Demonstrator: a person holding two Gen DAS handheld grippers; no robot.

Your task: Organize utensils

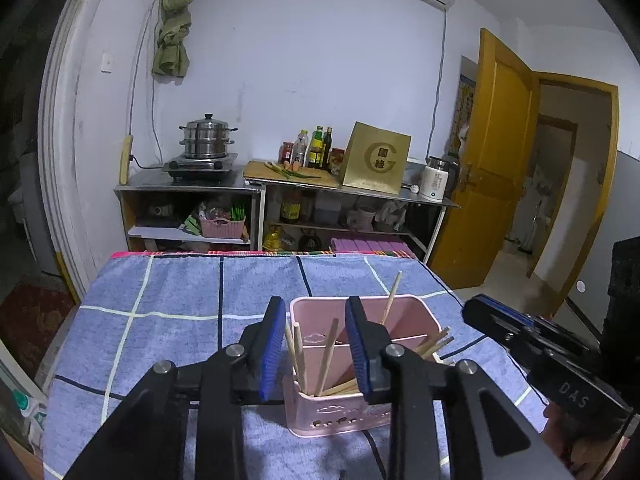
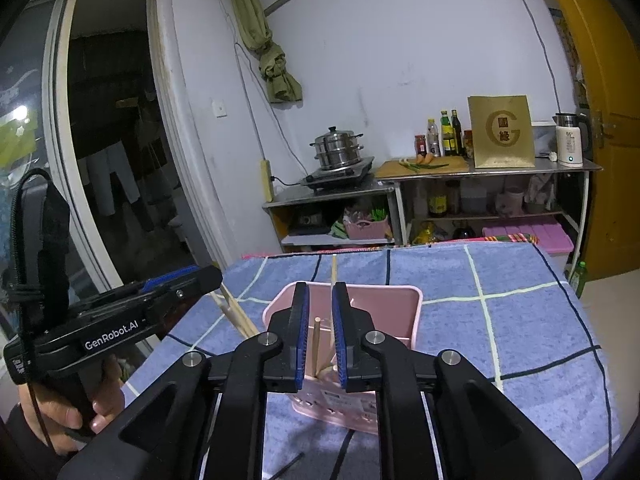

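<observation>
A pink utensil holder (image 1: 404, 316) stands on the blue checked cloth (image 1: 168, 292), with several wooden chopsticks (image 1: 329, 356) leaning in its compartments. My left gripper (image 1: 316, 344) is open and empty, its jaws held just above the holder's near compartment. In the right wrist view the same holder (image 2: 384, 308) is straight ahead with chopsticks (image 2: 316, 344) in it. My right gripper (image 2: 320, 332) hovers over the holder with its jaws narrowly apart and nothing between the pads. A pair of chopsticks (image 2: 236, 312) lies on the cloth left of the holder.
The right gripper's body (image 1: 540, 352) shows at the right of the left wrist view, the left gripper's body (image 2: 120, 312) at the left of the right one. Behind the table stand metal shelves with a steamer pot (image 1: 206, 136), bottles (image 1: 316, 148) and a kettle (image 2: 570, 140).
</observation>
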